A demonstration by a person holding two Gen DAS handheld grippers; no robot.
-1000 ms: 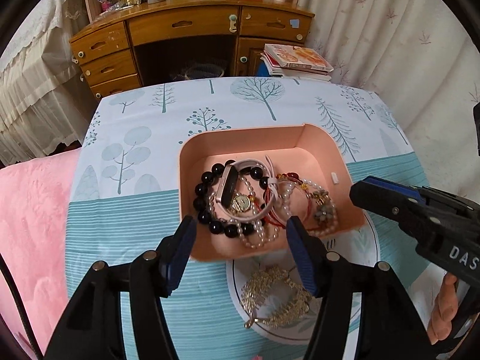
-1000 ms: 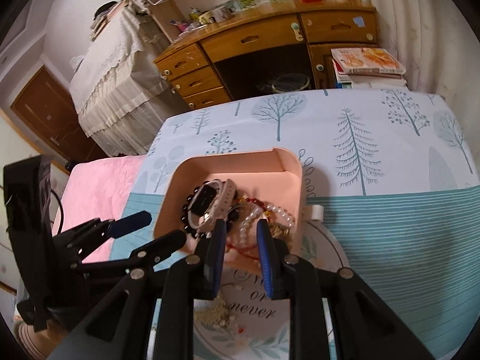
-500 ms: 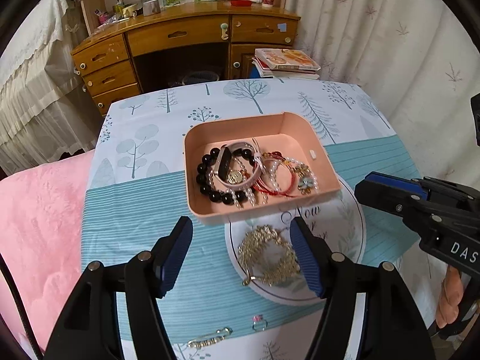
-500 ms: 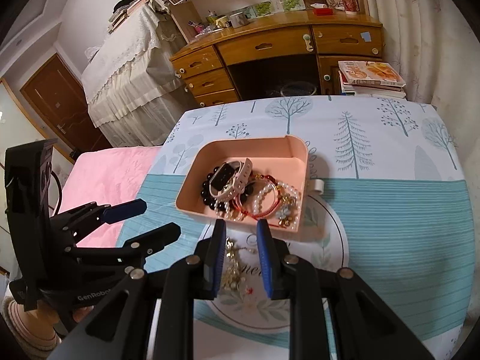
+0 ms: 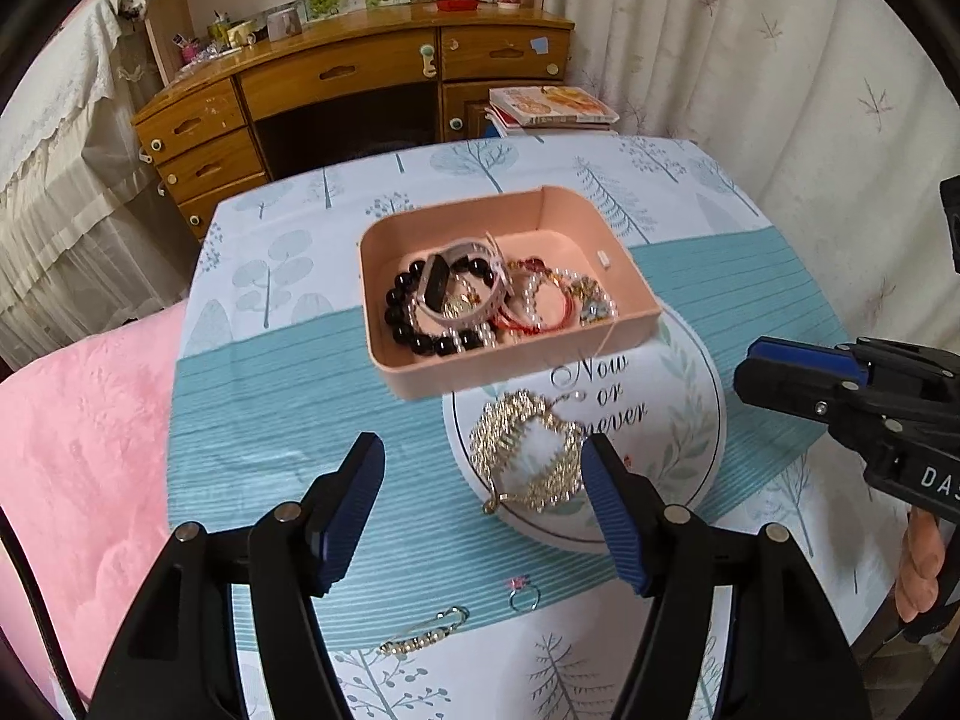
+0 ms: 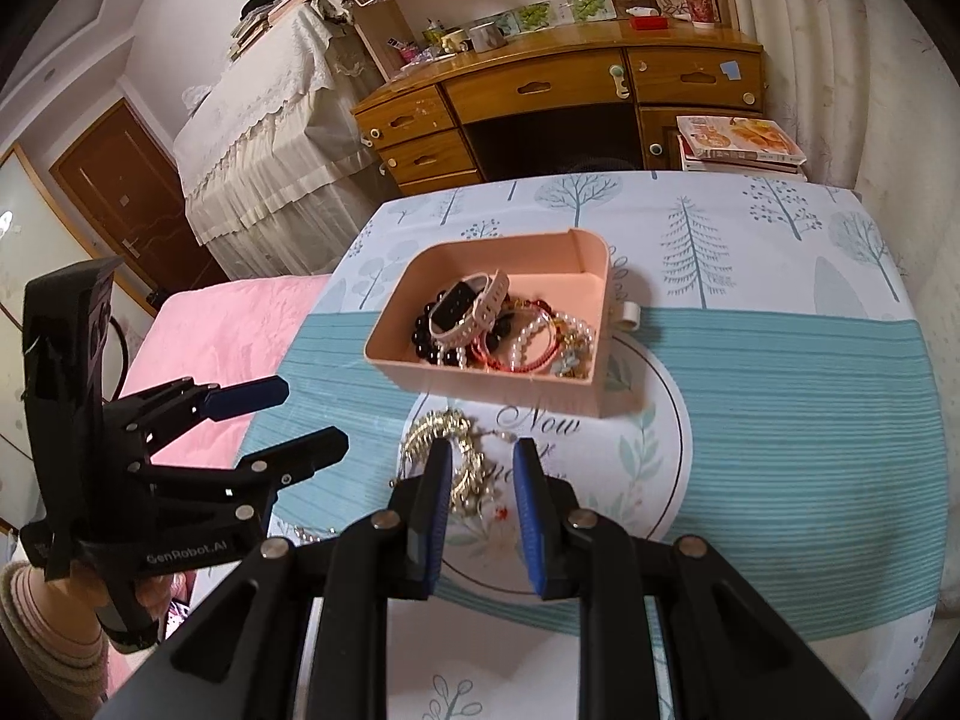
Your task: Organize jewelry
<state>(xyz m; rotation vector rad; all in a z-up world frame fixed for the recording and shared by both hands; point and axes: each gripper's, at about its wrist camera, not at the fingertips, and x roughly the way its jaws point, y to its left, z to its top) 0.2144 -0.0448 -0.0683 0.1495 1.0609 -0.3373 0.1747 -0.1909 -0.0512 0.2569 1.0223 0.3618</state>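
- Left wrist view: the pink box (image 5: pixel 510 354) holds a black bead bracelet (image 5: pixel 414 324), a watch (image 5: pixel 459 294) and pearl bracelets (image 5: pixel 540 300). Just in front of the box, a gold necklace (image 5: pixel 528 456) lies on the white plate (image 5: pixel 678 450). The left gripper (image 5: pixel 480 504) is wide open, empty.
- Right wrist view: the right gripper (image 6: pixel 480 504), narrowly open and holding nothing, hovers over the necklace (image 6: pixel 444 438) in front of the box (image 6: pixel 498 384).

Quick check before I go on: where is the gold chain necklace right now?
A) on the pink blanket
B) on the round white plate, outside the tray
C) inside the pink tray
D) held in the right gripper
B: the gold chain necklace lies on the round white plate, in front of the pink tray; the right gripper holds nothing.
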